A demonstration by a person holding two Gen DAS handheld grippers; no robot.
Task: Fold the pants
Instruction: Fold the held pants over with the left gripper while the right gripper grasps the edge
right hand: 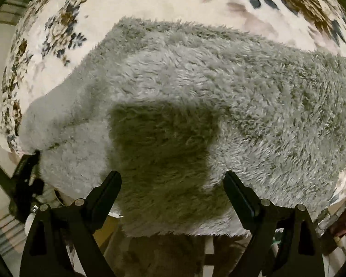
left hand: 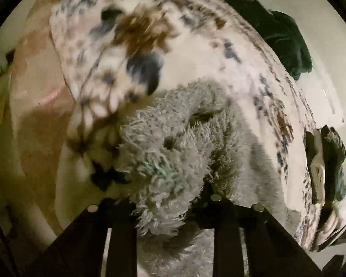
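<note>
The pants (right hand: 196,87) are fluffy grey fleece, spread wide over a floral bedspread (right hand: 57,32). In the right wrist view my right gripper (right hand: 171,175) hovers over their near part, jaws wide open and empty, casting a shadow on the pile. At that view's left edge my left gripper (right hand: 35,154) pinches the pants' far end. In the left wrist view, a bunched fold of the pants (left hand: 168,152) stands up between the fingers of my left gripper (left hand: 166,198), which is shut on it. The fleece hides its fingertips.
The floral bedspread (left hand: 131,46) ends at a pale floor (left hand: 320,73) on the right. A dark green garment (left hand: 283,37) lies there, and a pile of folded clothes (left hand: 327,168) sits beside the bed edge. A striped rug (right hand: 2,228) shows at lower left.
</note>
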